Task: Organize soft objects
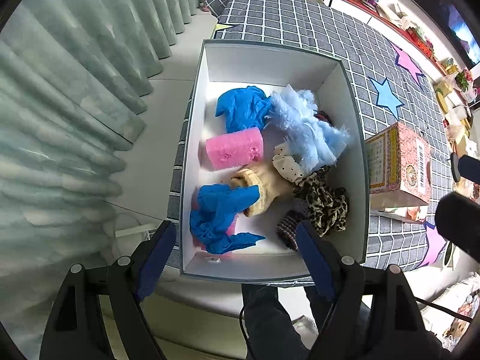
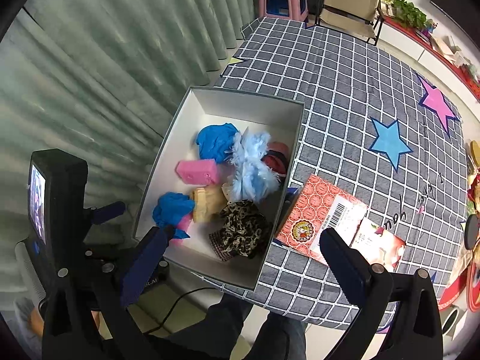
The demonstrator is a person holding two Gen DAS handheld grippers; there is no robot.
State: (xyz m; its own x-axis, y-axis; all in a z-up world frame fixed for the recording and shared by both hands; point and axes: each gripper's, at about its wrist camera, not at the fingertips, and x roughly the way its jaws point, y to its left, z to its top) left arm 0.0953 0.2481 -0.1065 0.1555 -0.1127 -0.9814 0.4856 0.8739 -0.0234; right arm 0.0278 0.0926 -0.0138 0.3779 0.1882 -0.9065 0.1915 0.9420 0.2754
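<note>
A white open box (image 1: 352, 138) (image 2: 177, 129) sits at the table's left edge. It holds two crumpled blue gloves (image 1: 222, 219) (image 2: 172, 210), a pink foam roll (image 1: 235, 148) (image 2: 198, 172), a fluffy light-blue cloth (image 1: 306, 129) (image 2: 252, 171), a beige sock (image 1: 267, 184) (image 2: 207, 201), a dotted white piece (image 1: 286, 163) and a leopard-print scrunchie (image 1: 325, 204) (image 2: 243, 225). My left gripper (image 1: 237, 255) is open and empty above the box's near end. My right gripper (image 2: 246, 258) is open and empty above the box's near right corner.
A red patterned carton (image 1: 399, 159) (image 2: 327, 219) lies right of the box on the grey checked tablecloth (image 2: 345, 90). Green curtains (image 1: 66, 90) hang on the left. A pink stool (image 2: 282, 0) stands beyond the table. Shelves with clutter (image 1: 450, 84) line the right.
</note>
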